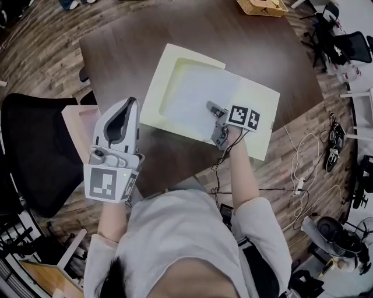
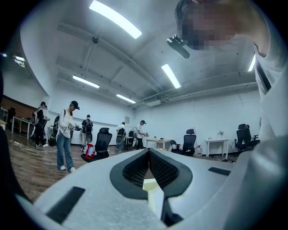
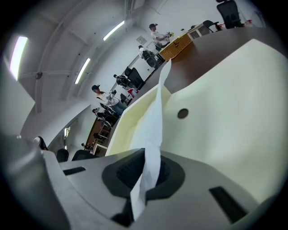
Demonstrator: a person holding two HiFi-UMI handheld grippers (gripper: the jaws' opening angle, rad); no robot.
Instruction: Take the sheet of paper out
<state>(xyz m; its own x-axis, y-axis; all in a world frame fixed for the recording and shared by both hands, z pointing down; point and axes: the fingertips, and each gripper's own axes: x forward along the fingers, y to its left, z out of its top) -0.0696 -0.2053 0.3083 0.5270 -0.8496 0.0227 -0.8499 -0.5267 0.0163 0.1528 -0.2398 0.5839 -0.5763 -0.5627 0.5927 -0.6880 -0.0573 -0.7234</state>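
Observation:
A pale yellow folder (image 1: 259, 119) lies open on the dark brown table (image 1: 128, 52), with a white sheet of paper (image 1: 195, 93) in its pocket. My right gripper (image 1: 211, 107) reaches onto the sheet from the near side and is shut on its edge. In the right gripper view the paper (image 3: 155, 121) stands up as a thin strip pinched between the black pads (image 3: 123, 173), with the folder (image 3: 225, 117) and its round snap (image 3: 182, 113) beyond. My left gripper (image 1: 133, 103) hovers raised beside the folder's left edge. Its jaws (image 2: 148, 155) meet at the tip, with nothing pinched.
A black office chair (image 1: 35, 151) stands left of the table, with a pinkish tray (image 1: 78, 125) under my left gripper. A wooden box (image 1: 262, 6) sits at the table's far edge. Cables (image 1: 297, 169) trail on the floor at right. Several people (image 2: 65, 134) stand across the room.

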